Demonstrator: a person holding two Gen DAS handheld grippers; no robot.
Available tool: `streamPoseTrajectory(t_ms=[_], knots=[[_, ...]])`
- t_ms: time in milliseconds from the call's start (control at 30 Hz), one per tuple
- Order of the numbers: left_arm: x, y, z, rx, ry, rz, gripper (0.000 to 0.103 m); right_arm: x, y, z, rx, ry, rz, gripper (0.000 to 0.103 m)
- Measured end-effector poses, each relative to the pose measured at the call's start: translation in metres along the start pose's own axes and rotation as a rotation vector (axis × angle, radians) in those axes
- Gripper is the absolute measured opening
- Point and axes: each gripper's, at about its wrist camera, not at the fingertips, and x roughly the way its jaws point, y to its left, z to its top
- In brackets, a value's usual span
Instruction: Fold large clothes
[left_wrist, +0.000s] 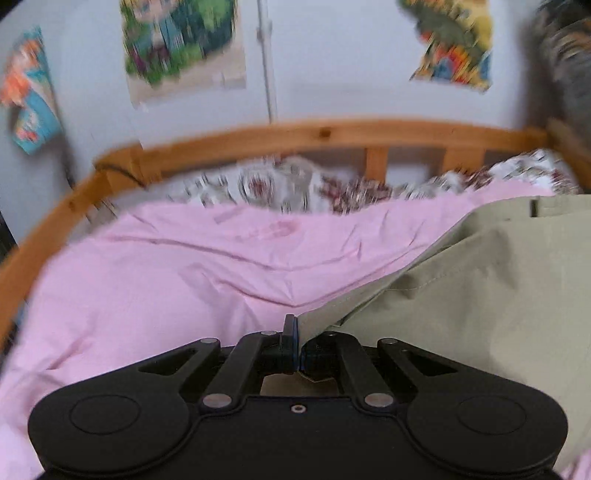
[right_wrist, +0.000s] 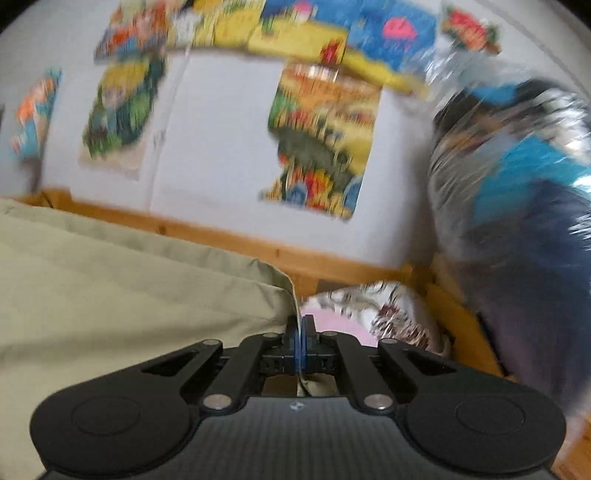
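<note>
You hold the khaki garment (left_wrist: 480, 295) lifted over the pink bed cover (left_wrist: 147, 288), one edge clamped in the left gripper (left_wrist: 297, 328), another in the right gripper (right_wrist: 300, 325). No finished fold shows; folding appears barely begun.

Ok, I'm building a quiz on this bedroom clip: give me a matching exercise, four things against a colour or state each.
Things:
1. garment
2. bed cover
3. bed frame
4. left gripper

Colour or state:
A. pink
B. jaws shut on fabric
C. khaki
D. light wood

Pairs: 1-C, 2-A, 3-D, 4-B
</note>
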Motion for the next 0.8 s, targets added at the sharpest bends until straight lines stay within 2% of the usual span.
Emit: streamPoseTrajectory(t_ms=[200, 367, 400, 533, 567, 667, 733, 767, 800], knots=[[0.094, -0.002, -0.004, -0.001, 0.149, -0.017, 0.001, 0.089, 0.020, -0.035, -0.115, 0.141, 0.007, 0.002], [0.136, 0.001, -0.017, 0.015, 0.194, -0.058, 0.006, 0.135, 0.035, -0.071, -0.178, 0.232, 0.018, 0.002], [0.140, 0.002, -0.018, 0.006, 0.196, -0.066, 0.010, 0.142, 0.037, -0.079, -0.184, 0.248, 0.018, 0.002], [0.150, 0.009, -0.017, -0.032, 0.217, -0.112, 0.014, 0.155, 0.042, -0.105, -0.166, 0.283, 0.016, 0.002], [0.150, 0.010, -0.016, -0.026, 0.219, -0.111, 0.019, 0.157, 0.041, -0.107, -0.159, 0.285, 0.016, 0.003], [0.144, 0.010, -0.010, -0.002, 0.218, -0.088, 0.030, 0.158, 0.041, -0.113, -0.158, 0.282, 0.015, 0.009], [0.137, 0.009, -0.006, 0.016, 0.208, -0.088, 0.031, 0.158, 0.039, -0.113, -0.148, 0.282, 0.020, 0.014], [0.134, 0.008, -0.004, 0.027, 0.204, -0.087, 0.035, 0.157, 0.037, -0.112, -0.141, 0.279, 0.022, 0.015], [0.132, 0.008, -0.002, 0.033, 0.199, -0.081, 0.043, 0.156, 0.035, -0.110, -0.140, 0.276, 0.021, 0.020]])
